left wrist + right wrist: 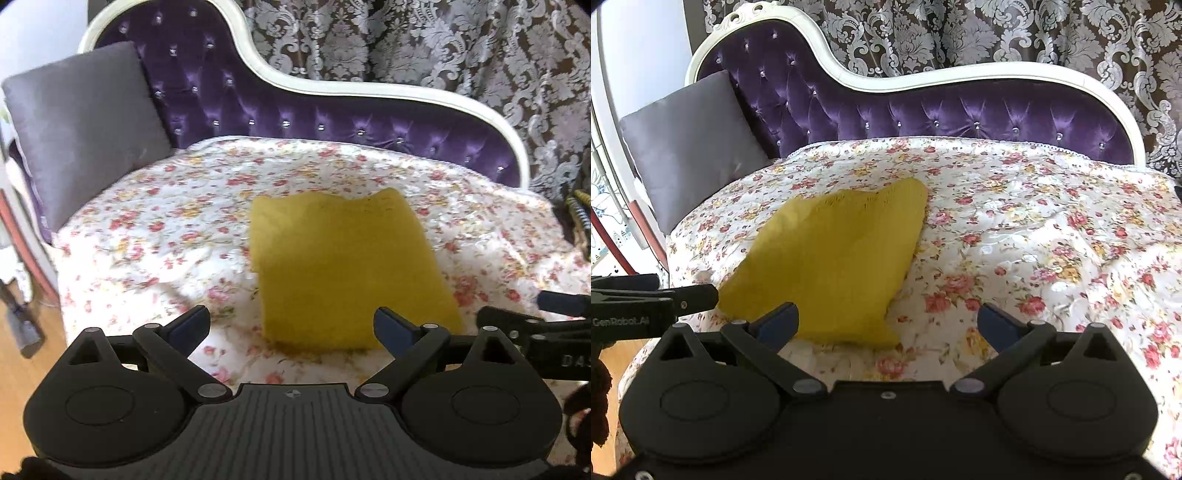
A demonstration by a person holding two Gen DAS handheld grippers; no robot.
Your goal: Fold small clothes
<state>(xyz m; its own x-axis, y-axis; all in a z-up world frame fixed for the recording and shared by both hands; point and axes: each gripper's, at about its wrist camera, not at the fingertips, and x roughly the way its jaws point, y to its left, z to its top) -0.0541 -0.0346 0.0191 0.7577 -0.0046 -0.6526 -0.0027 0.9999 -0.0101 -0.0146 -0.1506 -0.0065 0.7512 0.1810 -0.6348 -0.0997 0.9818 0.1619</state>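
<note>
A yellow cloth (343, 266) lay folded flat on the floral cover (155, 229) of a purple sofa (258, 107), near the cover's front edge. The left gripper (291, 325) hung released above that edge, its fingers straddling the cloth's near end without touching it. The right gripper (886, 323) was released too, the cloth toward its left finger (777, 325). A grey cushion (690, 144) leaned at the sofa's left end.

yellow cloth (347, 269) | folded into a rectangle | lying flat on floral bedspread (155, 229)
</note>
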